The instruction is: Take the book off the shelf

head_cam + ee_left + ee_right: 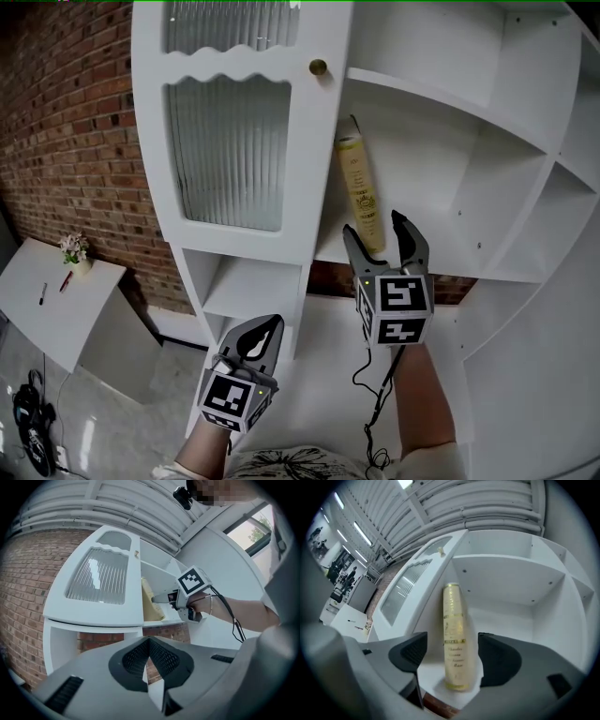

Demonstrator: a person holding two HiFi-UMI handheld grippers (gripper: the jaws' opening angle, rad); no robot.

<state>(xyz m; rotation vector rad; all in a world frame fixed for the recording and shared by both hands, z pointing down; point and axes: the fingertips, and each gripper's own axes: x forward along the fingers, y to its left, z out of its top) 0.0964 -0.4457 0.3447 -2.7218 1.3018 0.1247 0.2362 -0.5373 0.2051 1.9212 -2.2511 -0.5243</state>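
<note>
A tall, thin cream-yellow book [361,187] stands upright on the white shelf [459,258], leaning against the cabinet's side wall. My right gripper [377,230] is open just in front of its lower end, one finger on each side of the spine. In the right gripper view the book [453,634] rises between the two dark pads of the right gripper [453,654], with gaps on both sides. My left gripper [260,336] hangs lower and to the left, shut and empty. The left gripper view shows the left gripper [149,641], the book [151,604] and the right gripper [159,598] near it.
A cabinet door [230,150] with ribbed glass and a brass knob [318,67] is left of the book. Other shelf compartments hold nothing. A brick wall [66,122] lies behind, with a white table [37,319] carrying a small flower pot [73,249] at lower left.
</note>
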